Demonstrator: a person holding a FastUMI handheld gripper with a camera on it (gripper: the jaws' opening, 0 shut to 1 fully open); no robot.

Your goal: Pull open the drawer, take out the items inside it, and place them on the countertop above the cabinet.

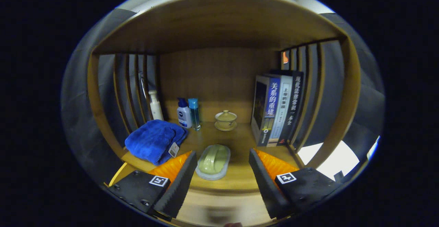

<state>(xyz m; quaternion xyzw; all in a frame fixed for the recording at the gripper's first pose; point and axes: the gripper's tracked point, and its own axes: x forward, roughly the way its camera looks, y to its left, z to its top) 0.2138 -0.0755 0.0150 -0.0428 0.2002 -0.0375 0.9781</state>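
Gripper view: fingers (pixel 219 179) spread wide, gripping nothing. Between and just ahead of them lies one pale green soap dish (pixel 213 160) on the wooden surface (pixel 240 141), long axis running away from the fingers. It looks already taken out — no drawer visible. Beyond: one blue towel (pixel 154 140), three bottles (pixel 184 114), one lidded cup (pixel 225 120), about three books (pixel 277 108).

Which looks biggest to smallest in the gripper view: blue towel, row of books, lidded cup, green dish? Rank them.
1. Row of books and blue towel: alike, no ranking.
2. Green dish, nearest the open gripper, so flattered.
3. Lidded cup, farther back.
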